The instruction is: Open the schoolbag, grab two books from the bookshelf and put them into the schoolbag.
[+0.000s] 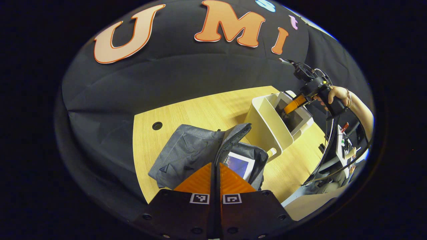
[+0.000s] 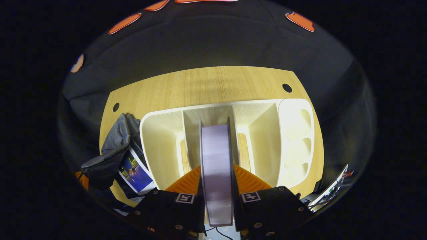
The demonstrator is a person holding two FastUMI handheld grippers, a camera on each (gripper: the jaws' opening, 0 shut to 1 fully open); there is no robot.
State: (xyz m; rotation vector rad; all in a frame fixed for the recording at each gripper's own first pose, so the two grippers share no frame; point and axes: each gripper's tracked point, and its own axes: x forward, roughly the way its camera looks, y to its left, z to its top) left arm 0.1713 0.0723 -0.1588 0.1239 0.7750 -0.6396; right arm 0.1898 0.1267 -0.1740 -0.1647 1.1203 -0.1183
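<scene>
Orange fingers (image 1: 200, 181) of the left hand-held gripper (image 1: 215, 176) were clenched together, pinching the raised zipper edge of the grey schoolbag (image 1: 190, 150), which lay on the wooden counter (image 1: 200, 110) directly ahead of that gripper. Bag mouth was held open just right of the fingertips; one book with a blue cover (image 1: 238, 165) sat inside it. White bookshelf (image 1: 267, 126) stood ahead and to the right of the left hand-held gripper, just beside the schoolbag.

Right hand-held gripper (image 2: 217, 173) was grasping a pale lavender book (image 2: 217, 160), upright, spine toward the camera, both orange fingers (image 2: 248, 181) pressed on its covers. That book stood in the middle compartment of the bookshelf (image 2: 160, 146), straight ahead of the gripper, between white dividers. Schoolbag (image 2: 113, 150) lay to the left of this gripper, touching the shelf's side wall, blue-cover book (image 2: 135, 173) poking out.

In the left gripper view, right hand-held gripper (image 1: 295, 105) reached into the bookshelf top, held by a hand (image 1: 337, 95).
</scene>
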